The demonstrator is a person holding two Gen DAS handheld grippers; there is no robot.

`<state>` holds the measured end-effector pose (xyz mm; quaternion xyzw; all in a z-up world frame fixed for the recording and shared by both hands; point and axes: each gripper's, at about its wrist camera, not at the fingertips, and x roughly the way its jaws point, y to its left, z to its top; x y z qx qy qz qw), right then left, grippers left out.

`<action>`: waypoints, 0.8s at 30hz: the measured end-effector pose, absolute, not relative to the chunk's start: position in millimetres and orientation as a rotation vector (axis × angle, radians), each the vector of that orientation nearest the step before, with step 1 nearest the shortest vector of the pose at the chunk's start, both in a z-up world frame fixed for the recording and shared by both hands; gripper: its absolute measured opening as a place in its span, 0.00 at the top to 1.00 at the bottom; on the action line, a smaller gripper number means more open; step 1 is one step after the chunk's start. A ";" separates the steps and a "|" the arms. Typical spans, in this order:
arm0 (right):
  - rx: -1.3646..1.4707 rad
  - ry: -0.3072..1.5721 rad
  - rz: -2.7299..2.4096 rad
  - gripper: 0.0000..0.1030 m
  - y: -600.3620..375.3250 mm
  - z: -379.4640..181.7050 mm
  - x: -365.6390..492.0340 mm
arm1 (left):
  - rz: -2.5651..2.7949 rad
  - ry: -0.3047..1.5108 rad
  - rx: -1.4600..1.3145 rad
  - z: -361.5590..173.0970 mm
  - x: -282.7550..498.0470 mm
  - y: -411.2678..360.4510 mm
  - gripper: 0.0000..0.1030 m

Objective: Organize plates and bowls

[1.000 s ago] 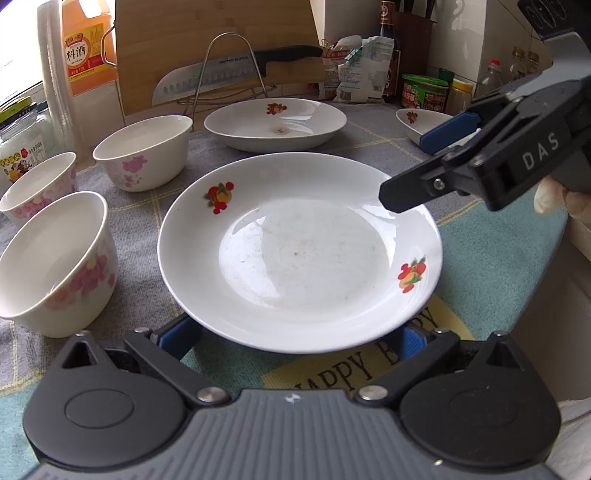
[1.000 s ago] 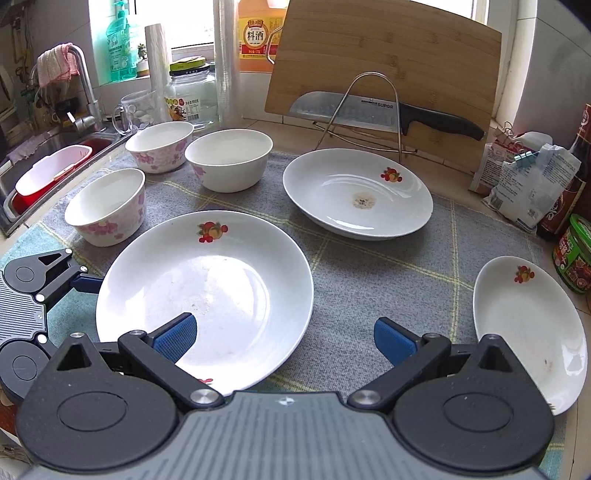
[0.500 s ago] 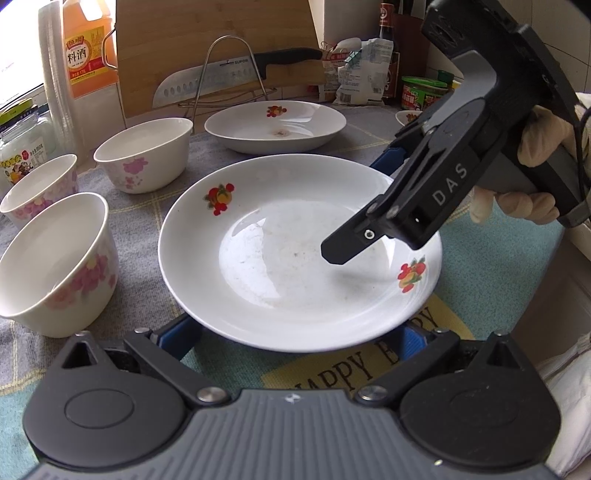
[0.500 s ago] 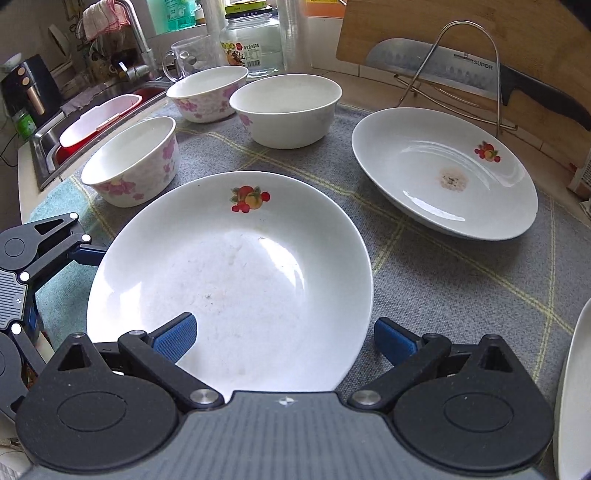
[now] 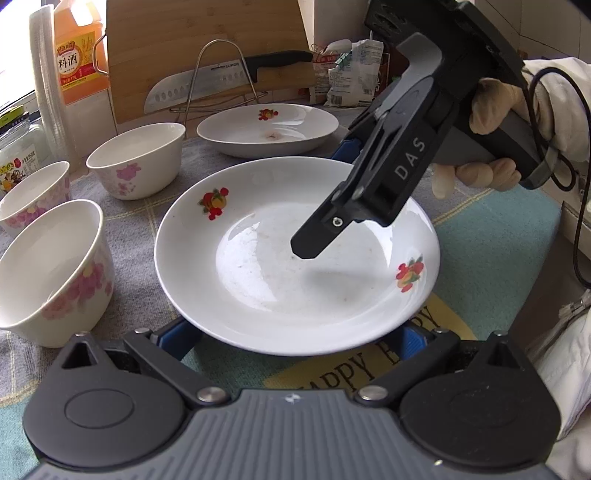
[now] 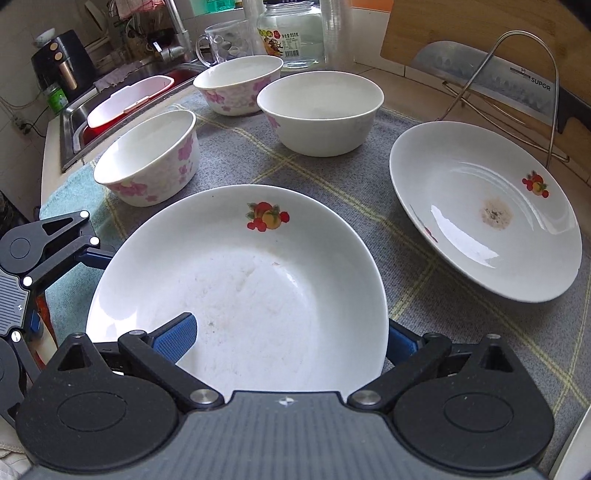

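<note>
A white plate with fruit prints [image 5: 266, 266] lies on the cloth; it also shows in the right wrist view [image 6: 251, 273]. My left gripper [image 5: 295, 338] is open, its fingers low on either side of the plate's near rim. My right gripper [image 6: 288, 336] is open and straddles the plate's right rim, one blue pad [image 6: 177, 332] inside the plate, the other outside. In the left wrist view the right gripper's finger [image 5: 314, 243] hangs over the plate's middle. A second plate [image 6: 487, 206] lies beyond. Three flowered bowls [image 6: 147, 162] [image 6: 236, 83] [image 6: 321, 110] stand at the left.
A knife on a wire rack [image 5: 221, 81] leans against a cutting board [image 5: 207, 44] at the back. A sink [image 6: 125, 99], a jar [image 6: 291, 33] and a glass mug [image 6: 221, 44] are at the far left. Food packets [image 5: 347, 70] stand at the back right.
My right gripper has moved left and down over the near plate, and its fingers now straddle the plate's rim. My left gripper has stayed still.
</note>
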<state>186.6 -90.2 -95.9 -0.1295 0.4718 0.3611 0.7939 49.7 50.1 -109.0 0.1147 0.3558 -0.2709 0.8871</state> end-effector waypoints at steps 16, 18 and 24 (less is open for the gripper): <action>-0.262 1.068 0.846 0.00 -82.8 -93.7 205.0 | -0.598 0.728 0.257 -108.4 51.2 53.7 0.01; -0.249 1.077 0.855 0.00 -83.8 -93.4 207.2 | -0.605 0.728 0.258 -108.5 51.5 54.3 0.01; -0.222 1.104 0.866 0.00 -85.4 -91.9 211.5 | -0.612 0.720 0.272 -108.7 50.5 53.7 0.01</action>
